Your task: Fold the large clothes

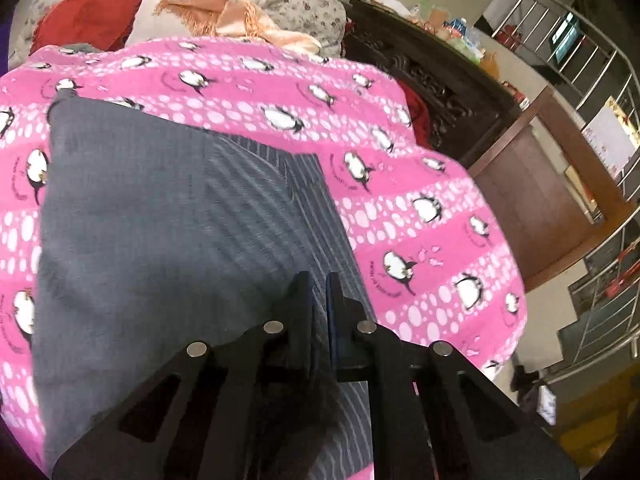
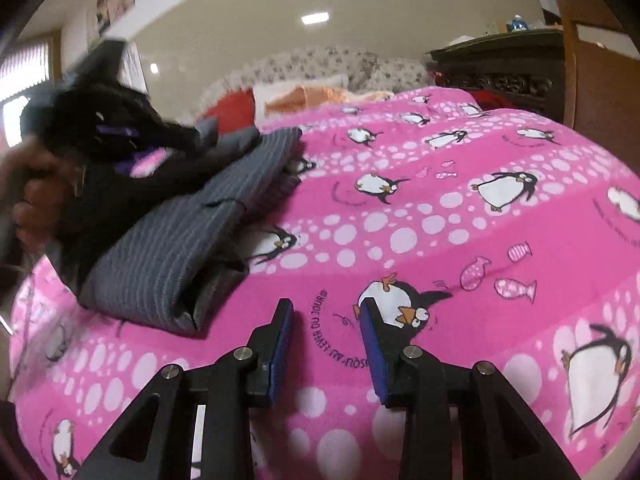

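A grey pinstriped garment [image 1: 160,220] lies folded on a pink penguin-print blanket [image 1: 420,184]. My left gripper [image 1: 320,292] hovers right over the garment with its jaws nearly together; striped cloth shows in the narrow gap, and I cannot tell if it is pinched. In the right wrist view the folded garment [image 2: 180,248] is a thick bundle at the left, with the blurred left gripper [image 2: 108,120] and a hand on top of it. My right gripper [image 2: 326,312] is open and empty, low over the blanket [image 2: 460,240], to the right of the bundle.
Red and white pillows [image 1: 100,12] and a peach fringed cloth [image 1: 224,12] lie at the head of the bed. A dark carved cabinet [image 1: 432,80] stands beside the bed, with a wooden panel [image 1: 540,200] and a metal stair railing [image 1: 600,80] further right.
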